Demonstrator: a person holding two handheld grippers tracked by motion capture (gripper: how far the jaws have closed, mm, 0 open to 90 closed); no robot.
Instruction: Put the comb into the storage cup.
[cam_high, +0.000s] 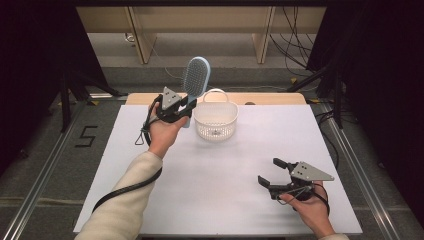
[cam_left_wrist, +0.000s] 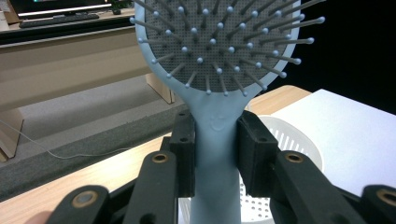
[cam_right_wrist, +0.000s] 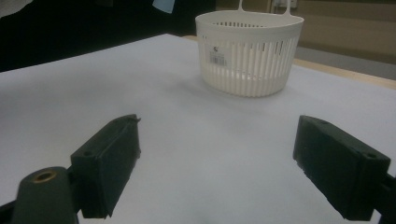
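Note:
A light blue hairbrush (cam_high: 195, 77) stands upright in the air, bristles toward me, just left of a white slotted basket (cam_high: 215, 120). My left gripper (cam_high: 186, 107) is shut on the hairbrush's handle (cam_left_wrist: 215, 154), with the brush head (cam_left_wrist: 219, 37) rising above the jaws and the basket (cam_left_wrist: 289, 144) behind and below them. My right gripper (cam_high: 271, 172) rests low near the table's front right, open, with nothing between its jaws. In the right gripper view the right gripper (cam_right_wrist: 217, 163) looks across bare white table at the basket (cam_right_wrist: 248, 51), which stands well ahead.
The white table top (cam_high: 225, 180) has a wooden strip (cam_high: 270, 98) along its far edge. Beyond it are wooden furniture legs (cam_high: 142, 40) and cables on a grey floor. Black cables trail from both grippers.

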